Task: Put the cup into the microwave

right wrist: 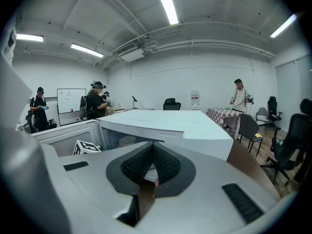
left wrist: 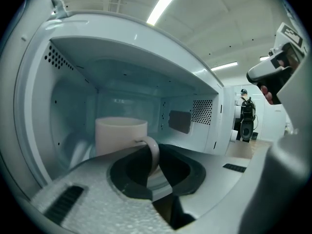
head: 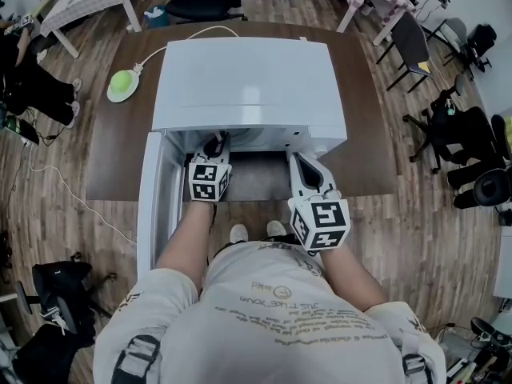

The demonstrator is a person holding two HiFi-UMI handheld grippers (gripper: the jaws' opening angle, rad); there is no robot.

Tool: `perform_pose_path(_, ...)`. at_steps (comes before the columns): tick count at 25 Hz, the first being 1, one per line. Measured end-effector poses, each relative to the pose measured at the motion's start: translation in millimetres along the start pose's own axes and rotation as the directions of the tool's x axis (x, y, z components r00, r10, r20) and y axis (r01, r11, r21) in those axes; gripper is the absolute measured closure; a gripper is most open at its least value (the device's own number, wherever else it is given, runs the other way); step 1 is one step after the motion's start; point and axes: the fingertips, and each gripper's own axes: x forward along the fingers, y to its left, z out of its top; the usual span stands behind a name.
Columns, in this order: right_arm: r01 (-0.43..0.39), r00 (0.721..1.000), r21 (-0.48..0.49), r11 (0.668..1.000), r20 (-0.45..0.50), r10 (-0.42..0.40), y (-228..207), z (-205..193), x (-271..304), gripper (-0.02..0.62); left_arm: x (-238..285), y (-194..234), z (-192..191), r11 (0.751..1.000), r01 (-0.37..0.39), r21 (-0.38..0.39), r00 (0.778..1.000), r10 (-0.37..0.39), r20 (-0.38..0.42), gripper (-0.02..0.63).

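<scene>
The white microwave (head: 248, 78) stands on a brown table (head: 372, 150) with its door (head: 152, 206) swung open to the left. My left gripper (head: 214, 144) reaches into the cavity. In the left gripper view, the white cup (left wrist: 119, 135) stands upright inside, and its handle (left wrist: 153, 152) sits between the dark pads of the left gripper (left wrist: 155, 172), which is shut on it. My right gripper (head: 300, 160) hovers just outside the opening at the right front. It is shut with nothing held, and its ribbed pads (right wrist: 168, 165) touch. The cup (right wrist: 127, 141) also shows faintly in the right gripper view.
A green round object (head: 122, 85) with a white cable lies on the table's back left. Office chairs (head: 448, 126) stand to the right on the wooden floor. Several people (right wrist: 95, 104) stand at the back of the room.
</scene>
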Motion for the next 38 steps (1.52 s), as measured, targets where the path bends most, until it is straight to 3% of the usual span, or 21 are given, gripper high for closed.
perform_pose_path(3, -0.009, 1.0, -0.002, 1.0, -0.002, 0.009, 1.8, 0.1, 1.3, 0.581, -2.9, 0.0, 1.9, 0.999, 0.001, 0.039, 1.0, 0.0, -0.005, 0.558)
perform_pose_path(9, -0.032, 0.999, -0.003, 0.999, -0.009, 0.032, 2.8, -2.1, 5.2, 0.581, -10.1, 4.5, 2.9, 0.993, -0.067, 0.102, 0.997, 0.071, -0.035, 0.548)
perform_pose_path(21, -0.077, 0.997, -0.014, 0.997, -0.023, 0.077, 4.4, -4.7, 13.9, 0.581, -16.1, 7.8, 1.4, 0.992, -0.022, 0.127, 0.999, 0.027, -0.033, 0.521)
perform_pose_path(24, -0.074, 0.997, -0.013, 0.997, -0.028, 0.073, -1.0, -5.7, 15.1, 0.581, -14.9, 5.1, -4.1, 0.981, 0.007, 0.194, 0.998, 0.004, -0.056, 0.5)
perform_pose_path(28, -0.083, 0.996, -0.016, 0.996, -0.033, 0.082, -3.4, -6.4, 17.2, 0.581, -13.5, 6.5, -15.5, 0.959, -0.015, 0.283, 0.991, 0.053, -0.125, 0.5)
perform_pose_path(34, -0.113, 0.993, -0.018, 0.993, -0.04, 0.112, 0.4, -3.7, 24.7, 0.581, -22.3, 21.4, -11.5, 0.982, -0.116, 0.151, 0.984, 0.134, -0.119, 0.497)
perform_pose_path(38, -0.148, 0.988, -0.025, 0.989, -0.041, 0.146, 3.2, -1.9, 28.6, 0.581, -25.8, 20.2, -15.7, 0.979, -0.158, 0.13, 0.976, 0.174, -0.13, 0.497)
